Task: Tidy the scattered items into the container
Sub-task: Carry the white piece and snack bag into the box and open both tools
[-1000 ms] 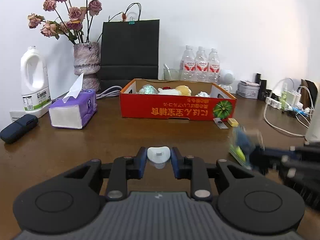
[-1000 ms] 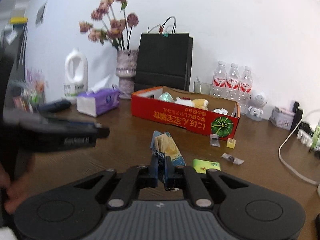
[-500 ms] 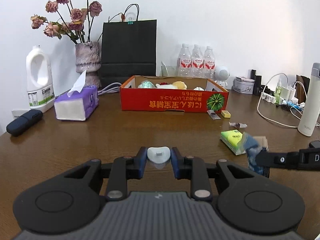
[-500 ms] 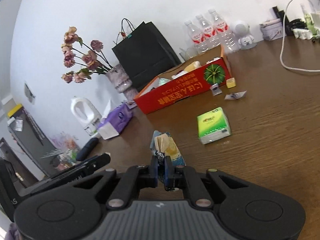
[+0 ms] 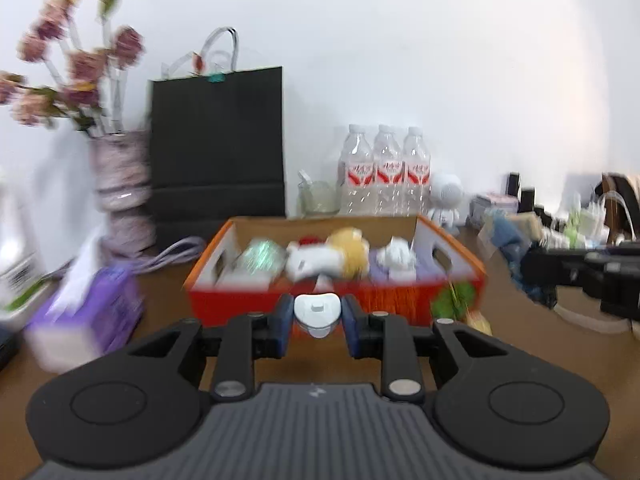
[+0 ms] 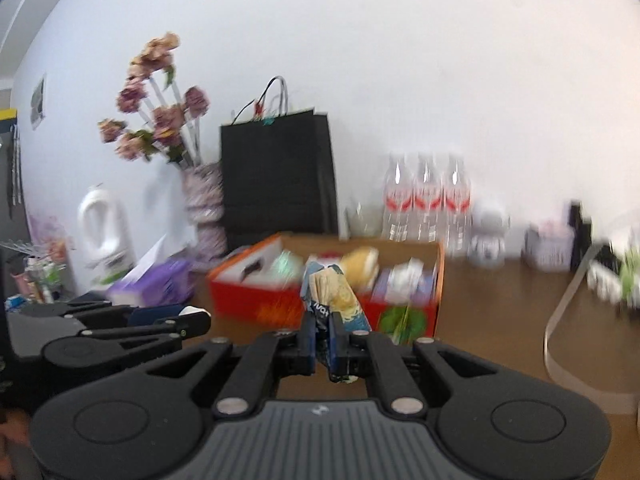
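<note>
The red cardboard box (image 5: pixel 240 300) stands close ahead on the brown table and holds several soft toys and packets. My left gripper (image 5: pixel 316 314) is shut on a small white heart-shaped piece (image 5: pixel 317 306), just before the box's front wall. My right gripper (image 6: pixel 322 322) is shut on a blue-and-yellow snack packet (image 6: pixel 334 292), which stands upright in front of the box (image 6: pixel 256 304). From the left wrist, the right gripper (image 5: pixel 560 272) and its packet (image 5: pixel 506 236) show blurred beside the box's right end. The left gripper (image 6: pixel 192 316) shows low on the left in the right wrist view.
Behind the box stand a black paper bag (image 5: pixel 218 152), a vase of dried roses (image 5: pixel 120 188), three water bottles (image 5: pixel 384 172) and a white toy figure (image 5: pixel 446 196). A purple tissue box (image 5: pixel 92 304) lies left. A white cable (image 6: pixel 560 320) and chargers sit right.
Both grippers have moved toward the red box, which now looms much larger. The right wrist view has levelled out, and the green tissue pack has dropped out of sight. Both grips are unchanged.
</note>
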Demonstrator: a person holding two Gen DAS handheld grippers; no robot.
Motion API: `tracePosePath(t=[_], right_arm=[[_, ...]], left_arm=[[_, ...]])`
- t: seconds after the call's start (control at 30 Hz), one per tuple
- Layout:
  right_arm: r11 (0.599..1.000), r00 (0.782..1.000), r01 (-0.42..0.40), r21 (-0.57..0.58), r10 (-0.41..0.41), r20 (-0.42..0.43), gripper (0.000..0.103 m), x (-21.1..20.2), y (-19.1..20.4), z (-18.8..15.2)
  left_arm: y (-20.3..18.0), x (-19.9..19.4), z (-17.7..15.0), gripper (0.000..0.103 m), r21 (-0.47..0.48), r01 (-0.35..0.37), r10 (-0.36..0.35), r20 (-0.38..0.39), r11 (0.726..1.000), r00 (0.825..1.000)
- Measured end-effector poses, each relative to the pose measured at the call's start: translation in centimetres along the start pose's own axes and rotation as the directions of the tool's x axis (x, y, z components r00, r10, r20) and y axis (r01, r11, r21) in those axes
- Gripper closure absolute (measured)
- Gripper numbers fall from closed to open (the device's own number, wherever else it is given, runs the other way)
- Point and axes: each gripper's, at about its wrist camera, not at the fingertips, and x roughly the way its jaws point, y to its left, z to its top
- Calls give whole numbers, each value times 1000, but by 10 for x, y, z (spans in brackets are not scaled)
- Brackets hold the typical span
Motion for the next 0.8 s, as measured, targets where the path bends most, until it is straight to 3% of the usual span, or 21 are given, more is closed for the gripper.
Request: tracePosePath(t=[0.13,0.2,0.3,0.37,0.47,0.63,0.7,0.8], right_arm=[[999,997,-1,-46,-3,-82,98,78,-27,52],[997,981,-35,-72,20,-192,98,124,-35,69],[995,923,-63,-76,29,-384,98,189,-45,74],[995,887,-70,-71,29,-461,98,221,-49,69],[993,830,-98,-70,43,-556,97,255,-51,54],[996,760,-90,-13,60,-648,80,272,-68,49],[996,753,-71,49,86,-652,76,269,-83,58],[988,776,-32,151,120,-619,59,254,-111,75]], left_arm=[[17,90,40,76,13,37,-35,-134,999,990],[22,128,42,76,30,38,-31,-198,999,980],[33,167,34,76,3,49,-46,-285,999,957],[37,176,28,76,-7,54,-54,-290,998,955],[39,177,31,76,-44,95,-103,-284,995,953],[8,190,41,76,-29,213,-210,-343,977,916],[-7,202,40,76,-22,233,-224,-369,972,902],[-15,223,36,72,-33,210,-206,-403,977,892]])
